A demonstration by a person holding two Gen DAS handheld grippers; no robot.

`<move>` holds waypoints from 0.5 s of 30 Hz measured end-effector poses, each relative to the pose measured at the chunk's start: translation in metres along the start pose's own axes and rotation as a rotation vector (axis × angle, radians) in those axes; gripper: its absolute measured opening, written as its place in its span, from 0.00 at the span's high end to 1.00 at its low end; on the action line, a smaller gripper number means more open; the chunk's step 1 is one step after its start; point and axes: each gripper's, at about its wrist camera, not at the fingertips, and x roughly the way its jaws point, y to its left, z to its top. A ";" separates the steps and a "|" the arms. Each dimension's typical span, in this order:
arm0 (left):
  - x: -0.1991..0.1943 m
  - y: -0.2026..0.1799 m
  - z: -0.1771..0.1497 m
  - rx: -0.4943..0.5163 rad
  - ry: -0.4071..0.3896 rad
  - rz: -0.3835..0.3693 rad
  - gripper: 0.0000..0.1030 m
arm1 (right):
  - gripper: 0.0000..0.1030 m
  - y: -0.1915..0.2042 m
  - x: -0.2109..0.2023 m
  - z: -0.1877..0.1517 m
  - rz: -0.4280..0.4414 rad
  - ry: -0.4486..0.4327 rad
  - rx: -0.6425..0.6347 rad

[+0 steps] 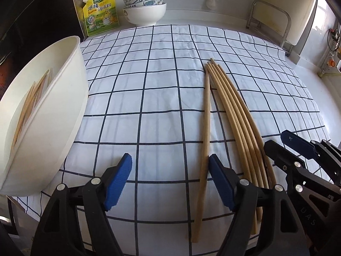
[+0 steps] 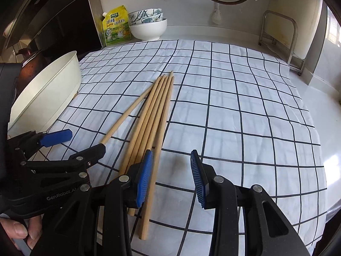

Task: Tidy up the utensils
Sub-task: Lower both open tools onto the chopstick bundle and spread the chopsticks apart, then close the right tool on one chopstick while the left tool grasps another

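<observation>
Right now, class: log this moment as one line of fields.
left gripper: open, empty | right gripper: open, empty | chopsticks: on cloth | white tub: holds some

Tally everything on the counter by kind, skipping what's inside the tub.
Light wooden chopsticks loose on the checked cloth: 5
Stacked ceramic bowls: 3
Yellow-green seasoning pouch: 1
White plastic tub: 1
Total: 10

"GenRobot.AI" stands on the left gripper [image 2: 56, 144] (black body), Chinese characters on the yellow seasoning pouch [image 2: 116, 26].
</observation>
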 end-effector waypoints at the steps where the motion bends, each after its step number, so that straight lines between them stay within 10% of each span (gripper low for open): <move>1: 0.000 0.000 0.001 -0.001 0.000 -0.003 0.29 | 0.65 0.001 0.002 0.000 -0.007 0.004 -0.004; 15: 0.008 -0.003 0.011 0.015 -0.005 -0.018 0.29 | 0.66 -0.005 0.012 0.004 -0.066 0.010 -0.012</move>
